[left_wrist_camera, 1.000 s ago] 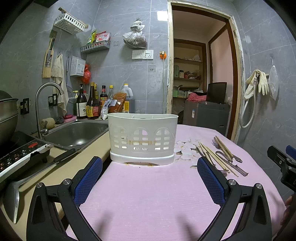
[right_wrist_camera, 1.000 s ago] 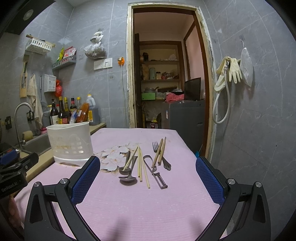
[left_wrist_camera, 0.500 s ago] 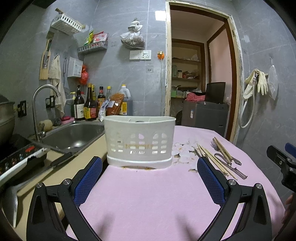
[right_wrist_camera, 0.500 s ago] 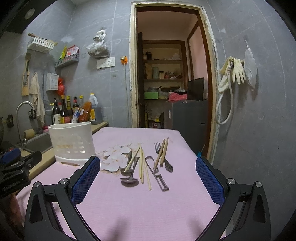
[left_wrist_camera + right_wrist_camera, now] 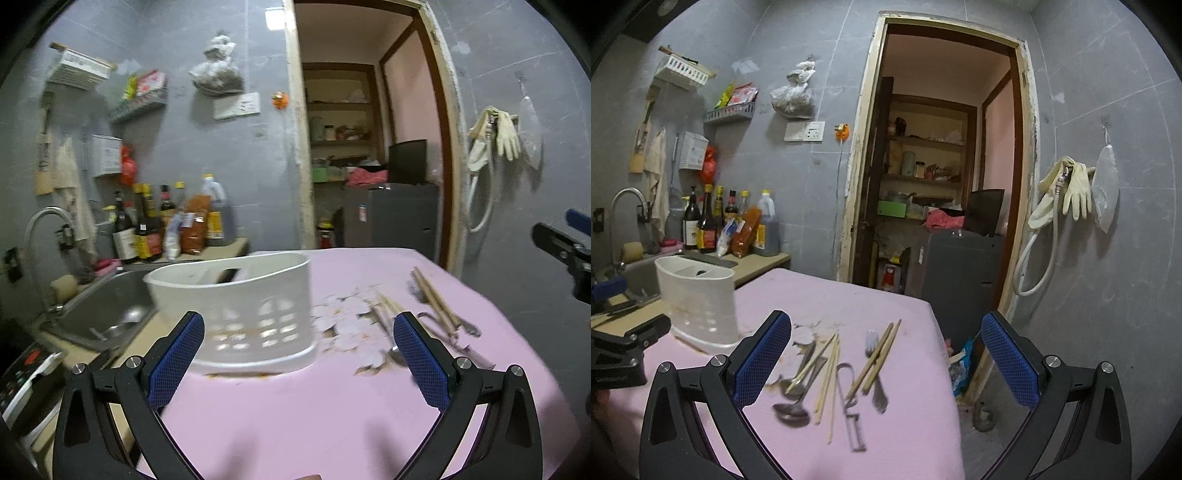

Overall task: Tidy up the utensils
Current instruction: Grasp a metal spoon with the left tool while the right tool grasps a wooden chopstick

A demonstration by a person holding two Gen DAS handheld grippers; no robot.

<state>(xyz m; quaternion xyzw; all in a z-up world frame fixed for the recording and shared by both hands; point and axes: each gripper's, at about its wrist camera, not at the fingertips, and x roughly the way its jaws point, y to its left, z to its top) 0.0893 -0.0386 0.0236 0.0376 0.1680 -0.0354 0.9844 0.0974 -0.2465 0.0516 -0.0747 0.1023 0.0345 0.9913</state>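
A white slotted utensil holder point(image 5: 243, 310) point(image 5: 700, 302) stands at the left side of the pink table. To its right, loose on the cloth, lie metal spoons point(image 5: 792, 402), pale chopsticks point(image 5: 827, 373) point(image 5: 436, 299), a fork point(image 5: 877, 373) and a metal peeler point(image 5: 851, 406). My left gripper point(image 5: 295, 362) hovers open over the cloth just in front of the holder, nothing between its blue pads. My right gripper point(image 5: 886, 363) is open above the scattered utensils and holds nothing.
A sink point(image 5: 107, 314) with a tap and sauce bottles point(image 5: 147, 225) lie left of the table; a stove edge point(image 5: 26, 369) sits at the near left. A doorway point(image 5: 942, 184) opens behind. The table's right edge point(image 5: 942, 354) drops to the floor beside the grey wall.
Both grippers have risen and tilted down. The left view has swung right, the holder now sitting left of centre. The right gripper has closed in over the utensils.
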